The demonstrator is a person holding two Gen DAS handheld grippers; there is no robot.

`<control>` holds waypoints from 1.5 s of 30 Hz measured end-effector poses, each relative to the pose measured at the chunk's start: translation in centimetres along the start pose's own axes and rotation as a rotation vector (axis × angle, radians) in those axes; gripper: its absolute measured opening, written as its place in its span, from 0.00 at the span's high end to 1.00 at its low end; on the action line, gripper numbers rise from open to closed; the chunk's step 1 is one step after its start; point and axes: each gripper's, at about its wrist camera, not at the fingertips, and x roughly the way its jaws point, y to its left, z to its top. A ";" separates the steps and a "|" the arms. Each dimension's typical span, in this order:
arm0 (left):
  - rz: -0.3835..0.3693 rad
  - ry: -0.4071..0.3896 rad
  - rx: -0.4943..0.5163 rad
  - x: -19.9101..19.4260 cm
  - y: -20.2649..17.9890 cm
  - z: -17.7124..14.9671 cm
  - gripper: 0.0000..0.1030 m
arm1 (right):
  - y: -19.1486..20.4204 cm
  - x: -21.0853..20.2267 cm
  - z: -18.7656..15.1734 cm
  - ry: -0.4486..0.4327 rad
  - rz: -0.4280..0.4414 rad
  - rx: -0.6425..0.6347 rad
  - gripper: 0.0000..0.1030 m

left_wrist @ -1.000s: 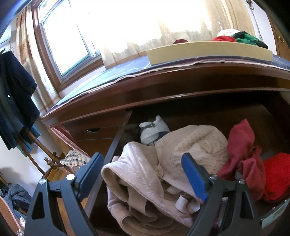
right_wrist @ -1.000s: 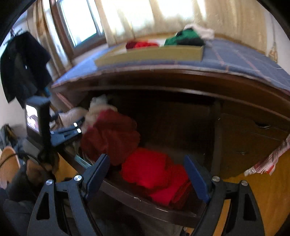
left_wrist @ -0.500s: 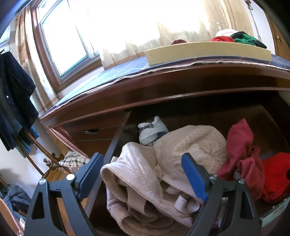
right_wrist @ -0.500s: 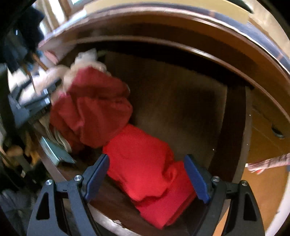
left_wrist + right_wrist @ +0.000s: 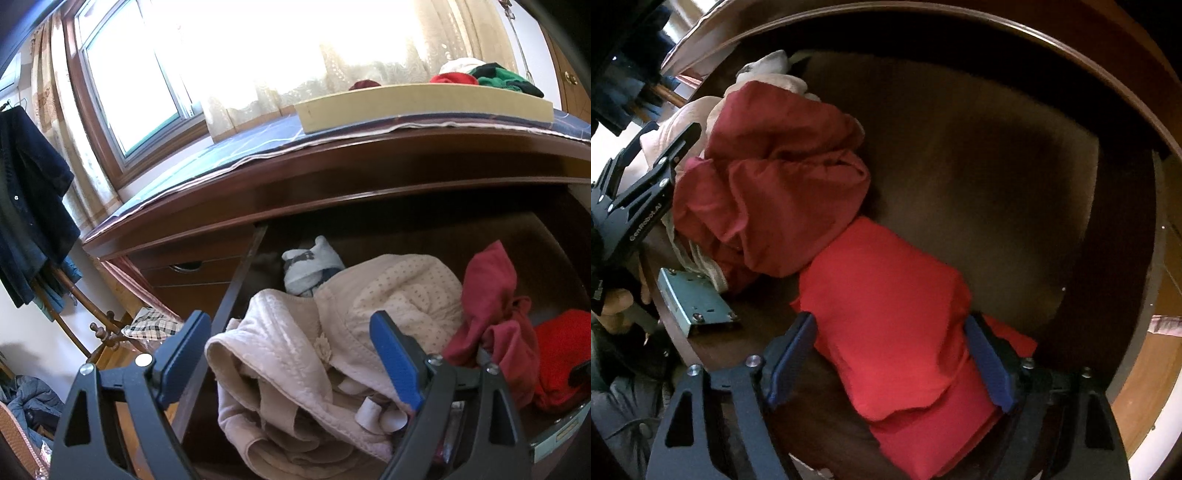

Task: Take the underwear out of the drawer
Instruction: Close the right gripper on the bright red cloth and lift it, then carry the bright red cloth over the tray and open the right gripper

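Underwear fills the open dark wooden drawer (image 5: 546,236) in the left wrist view: a pale pink quilted fabric garment (image 5: 280,362) heaped at the front left, a cream dotted piece (image 5: 399,291) behind it, a dark red crumpled garment (image 5: 491,306) to the right, and a bright red folded cloth (image 5: 561,354) at the far right edge. The left gripper (image 5: 291,354) hangs over the pink heap with its blue pads spread wide, clasping nothing. On the desk top sits a shallow beige tray (image 5: 424,103) with clothes in it (red, green, white).

The right wrist view looks down into the drawer (image 5: 979,155) — the right gripper (image 5: 890,358) is spread wide, its blue pads on either side of the bright red folded cloth (image 5: 886,302), not pinching it. The dark red garment (image 5: 775,192) touches that cloth at upper left, and the left gripper (image 5: 679,144) shows at the left edge.
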 end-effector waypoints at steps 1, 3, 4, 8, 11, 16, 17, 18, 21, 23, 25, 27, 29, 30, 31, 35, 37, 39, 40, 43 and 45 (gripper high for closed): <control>-0.001 0.000 -0.001 0.0 0.0 0.0 0.13 | 0.0 0.0 0.1 0.002 0.009 -0.001 0.27; 0.000 0.000 0.000 0.0 0.0 0.0 0.13 | -0.1 -0.2 0.1 0.004 0.034 0.000 0.33; 0.000 -0.001 0.000 0.0 0.0 0.0 0.13 | 0.0 -0.4 0.0 0.000 0.043 -0.003 0.39; 0.001 -0.002 -0.001 0.0 0.0 0.0 0.13 | 0.3 -1.9 -1.0 -0.063 0.037 -0.015 0.61; 0.000 -0.002 0.000 0.0 0.0 0.0 0.13 | 0.1 -2.7 -2.4 -0.116 0.042 0.026 0.67; 0.005 -0.004 0.005 -0.2 0.1 0.0 0.13 | -1.8 -4.8 -4.3 -0.253 0.138 0.147 0.70; 0.006 -0.004 0.005 -0.2 0.1 0.1 0.13 | -2.1 -5.4 -4.7 -0.282 0.158 0.165 0.70; 0.007 -0.003 0.005 -0.3 0.1 0.1 0.13 | -2.3 -6.0 -5.1 -0.308 0.176 0.178 0.70; 0.006 -0.005 0.005 -0.3 0.1 0.1 0.13 | -3.2 -7.5 -6.6 -0.374 0.195 0.204 0.71; 0.007 -0.004 0.004 -0.2 0.1 0.1 0.13 | -3.9 -8.6 -7.1 -0.417 0.201 0.218 0.71; 0.006 -0.004 0.005 -0.2 0.1 0.1 0.13 | -4.4 -10.0 -7.4 -0.459 0.202 0.233 0.71; 0.007 -0.004 0.005 -0.3 0.1 0.1 0.13 | -4.3 -10.9 -7.4 -0.504 0.220 0.259 0.71; 0.008 -0.004 0.005 -0.2 0.1 0.1 0.13 | -5.1 -11.9 -7.6 -0.564 0.275 0.298 0.71; 0.009 -0.005 0.005 -0.3 0.1 0.2 0.13 | -5.4 -12.1 -7.6 -0.589 0.303 0.316 0.71; 0.009 -0.005 0.005 -0.3 0.1 0.1 0.13 | -5.5 -12.3 -7.6 -0.612 0.327 0.334 0.71; 0.009 -0.006 0.007 -0.3 0.2 0.2 0.13 | -6.3 -13.8 -8.0 -0.705 0.377 0.394 0.71; 0.009 -0.007 0.007 -0.4 0.2 0.2 0.13 | -5.8 -14.3 -7.5 -0.731 0.378 0.394 0.71; 0.010 -0.007 0.005 -0.4 0.2 0.2 0.13 | -5.0 -14.7 -6.8 -0.744 0.378 0.383 0.71; 0.010 -0.007 0.005 -0.4 0.2 0.2 0.13 | -4.7 -15.3 -6.7 -0.755 0.382 0.373 0.71; 0.010 -0.006 0.006 -0.4 0.1 0.1 0.13 | -3.4 -17.0 -5.7 -0.789 0.382 0.337 0.71; 0.010 -0.007 0.006 -0.4 0.1 0.1 0.13 | -2.6 -18.4 -5.1 -0.825 0.359 0.318 0.71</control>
